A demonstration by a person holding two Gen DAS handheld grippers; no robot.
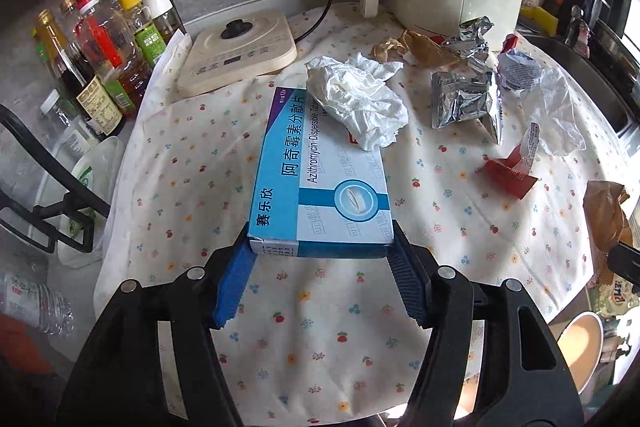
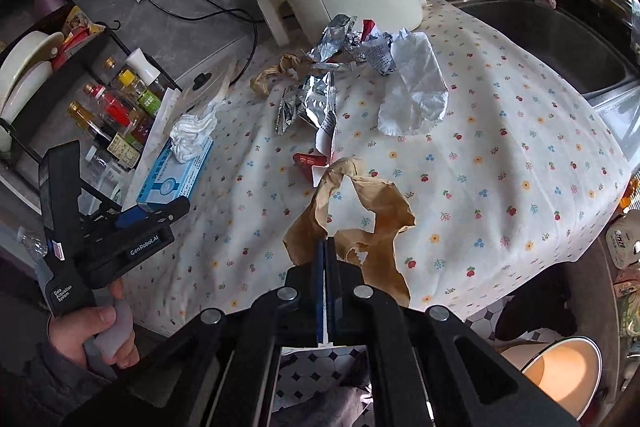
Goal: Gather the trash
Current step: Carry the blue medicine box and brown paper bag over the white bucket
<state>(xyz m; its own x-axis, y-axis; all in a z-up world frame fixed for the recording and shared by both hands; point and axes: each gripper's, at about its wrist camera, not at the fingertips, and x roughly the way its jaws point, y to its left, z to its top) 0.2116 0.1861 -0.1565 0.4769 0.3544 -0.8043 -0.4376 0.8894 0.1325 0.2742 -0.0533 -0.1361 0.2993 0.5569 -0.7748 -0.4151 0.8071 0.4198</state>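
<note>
Left wrist view shows my left fingers (image 1: 322,247) gripping the medicine box (image 1: 320,183), right fingers (image 2: 325,247) pinching brown paper (image 2: 360,223); the crumpled tissue (image 1: 356,99) may slide off.

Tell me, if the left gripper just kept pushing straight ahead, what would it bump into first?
The left gripper already straddles the blue medicine box, so that comes first. The crumpled white tissue resting on the box's far end would probably follow.
</note>
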